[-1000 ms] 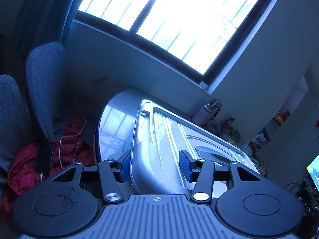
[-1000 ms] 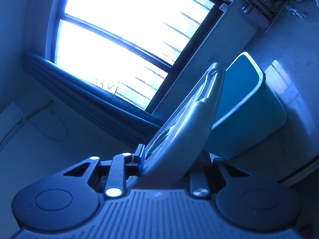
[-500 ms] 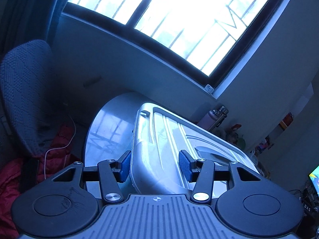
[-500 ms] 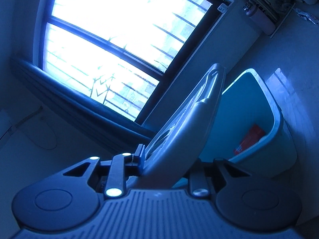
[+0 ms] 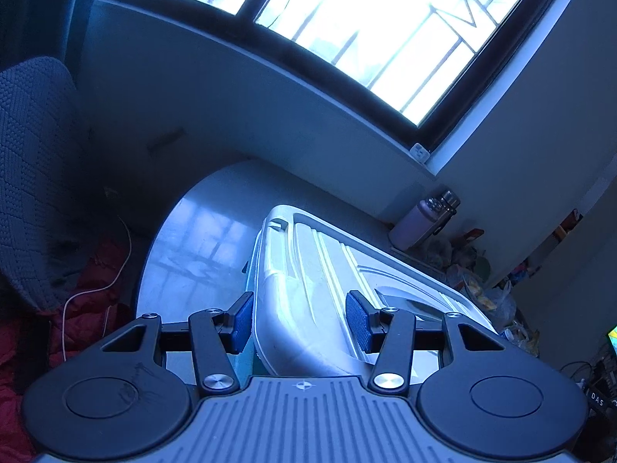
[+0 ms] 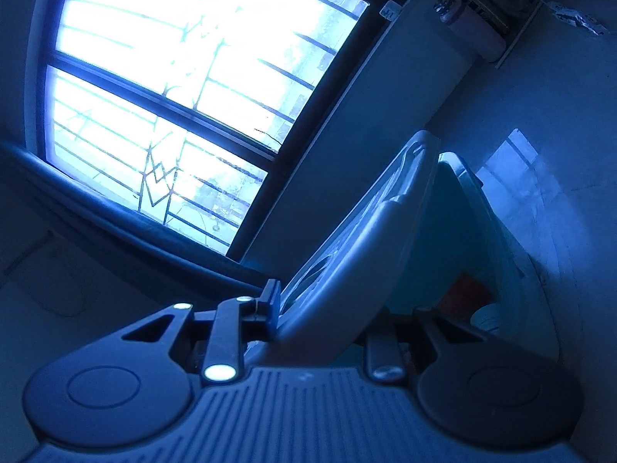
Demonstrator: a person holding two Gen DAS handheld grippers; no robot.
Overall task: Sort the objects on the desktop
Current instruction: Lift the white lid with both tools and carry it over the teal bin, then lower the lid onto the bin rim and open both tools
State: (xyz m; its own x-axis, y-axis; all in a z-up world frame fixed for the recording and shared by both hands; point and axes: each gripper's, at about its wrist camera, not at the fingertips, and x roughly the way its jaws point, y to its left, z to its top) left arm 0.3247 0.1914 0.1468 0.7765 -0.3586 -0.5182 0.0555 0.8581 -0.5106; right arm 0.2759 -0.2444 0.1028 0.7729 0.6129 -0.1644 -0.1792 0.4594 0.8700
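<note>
A white ribbed plastic lid (image 5: 308, 281) fills the middle of the left wrist view, tilted above a teal storage bin whose rim (image 5: 250, 270) shows under its left edge. My left gripper (image 5: 300, 326) holds the lid's near corner between its blue pads (image 5: 242, 326). In the right wrist view the lid (image 6: 358, 243) stands on edge, raised over the open teal bin (image 6: 497, 231), which holds a red item (image 6: 468, 293). My right gripper (image 6: 335, 316) is shut on the lid's other end.
A round white table (image 5: 193, 239) carries the bin. A flask (image 5: 424, 220) and clutter stand at the back right by the window wall. A grey chair (image 5: 31, 177) and red cloth (image 5: 92, 297) with a white cable lie on the left.
Both grippers have tilted and carried the lid over the bin; the bin's opening and the red item inside have come into the right wrist view. The grips have not changed.
</note>
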